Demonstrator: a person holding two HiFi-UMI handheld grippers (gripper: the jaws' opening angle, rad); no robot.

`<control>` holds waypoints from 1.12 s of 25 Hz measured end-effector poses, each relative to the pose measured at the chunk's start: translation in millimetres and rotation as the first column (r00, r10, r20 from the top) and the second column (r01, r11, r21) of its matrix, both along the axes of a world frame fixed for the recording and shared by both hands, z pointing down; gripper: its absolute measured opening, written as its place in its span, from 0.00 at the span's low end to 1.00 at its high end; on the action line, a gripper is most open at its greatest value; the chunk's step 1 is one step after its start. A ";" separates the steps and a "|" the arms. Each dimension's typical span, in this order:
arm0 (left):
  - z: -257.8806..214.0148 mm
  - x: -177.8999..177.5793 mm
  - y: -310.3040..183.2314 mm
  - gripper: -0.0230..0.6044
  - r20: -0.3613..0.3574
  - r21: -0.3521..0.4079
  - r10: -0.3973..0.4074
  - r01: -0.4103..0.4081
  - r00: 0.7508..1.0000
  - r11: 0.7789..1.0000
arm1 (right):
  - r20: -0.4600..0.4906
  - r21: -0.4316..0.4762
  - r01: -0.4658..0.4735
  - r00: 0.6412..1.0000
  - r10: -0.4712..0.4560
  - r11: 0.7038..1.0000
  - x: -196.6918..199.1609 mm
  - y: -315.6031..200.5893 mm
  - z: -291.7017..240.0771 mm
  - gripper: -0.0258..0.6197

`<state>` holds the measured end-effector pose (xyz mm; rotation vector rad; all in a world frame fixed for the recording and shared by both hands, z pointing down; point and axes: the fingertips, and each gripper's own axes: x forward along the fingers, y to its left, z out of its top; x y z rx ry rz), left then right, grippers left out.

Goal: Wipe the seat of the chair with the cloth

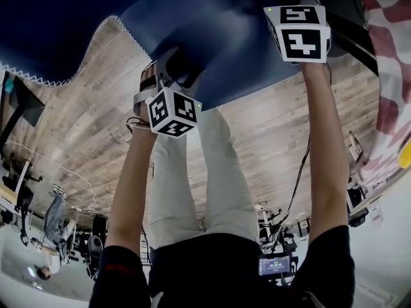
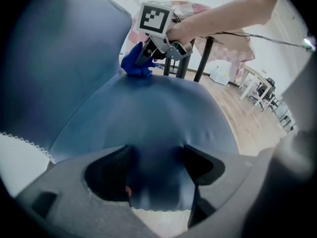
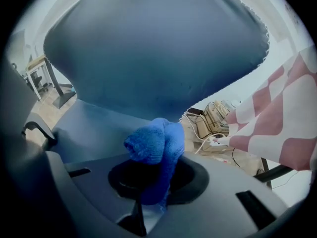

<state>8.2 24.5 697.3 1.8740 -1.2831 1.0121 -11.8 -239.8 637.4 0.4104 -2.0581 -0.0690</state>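
- The left hand-held gripper sits at the front edge of the chair's seat. Its jaws stand on either side of the edge, and the blue cover fills the gap between them, so it grips the seat there.
- The cover's zigzag hem shows just below the jaws, and the fabric puckers slightly to their right.
- The right hand-held gripper is pressed together on the cloth, a bright blue wad that sticks out past the jaw tips.
- In the left gripper view the cloth touches the seat at its far side, close to where the backrest rises.
- In the right gripper view the cloth hangs in front of the jaws, with the backrest filling the upper frame.
- In the head view both arms reach forward. The left hand-held gripper is at the near edge of the seat. The right one is farther in, and its marker cube is over the blue surface.
- The person's legs stand on a wood floor.
- A red-and-white checked cover hangs at the right — cables lie on the floor beneath it.
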 end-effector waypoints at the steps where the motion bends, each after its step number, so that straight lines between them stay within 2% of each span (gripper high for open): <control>1: -0.1 0.4 0.1 0.57 -0.002 0.002 0.000 0.000 1.000 1.000 | -0.008 0.005 0.000 1.000 0.000 1.000 0.5 -0.4 3.3 0.13; 8: -0.2 -0.5 0.1 0.57 -0.009 0.011 -0.003 0.003 1.000 1.000 | -0.017 -0.001 -0.012 1.000 0.012 1.000 -4.0 1.3 17.4 0.13; 16: -0.1 -0.8 0.4 0.57 -0.011 0.025 -0.007 0.007 1.000 1.000 | 0.034 -0.039 0.001 0.999 0.001 0.999 -12.2 8.8 21.9 0.13; 22: -0.1 -0.7 -0.2 0.57 -0.013 0.030 -0.008 0.009 1.000 1.000 | 0.045 -0.068 0.045 0.998 -0.042 0.997 -22.5 25.2 23.6 0.13; 28: 0.2 -0.6 -0.2 0.57 -0.022 0.025 -0.008 0.009 1.000 1.000 | 0.088 -0.119 0.037 0.996 -0.027 0.992 -34.9 42.6 23.2 0.13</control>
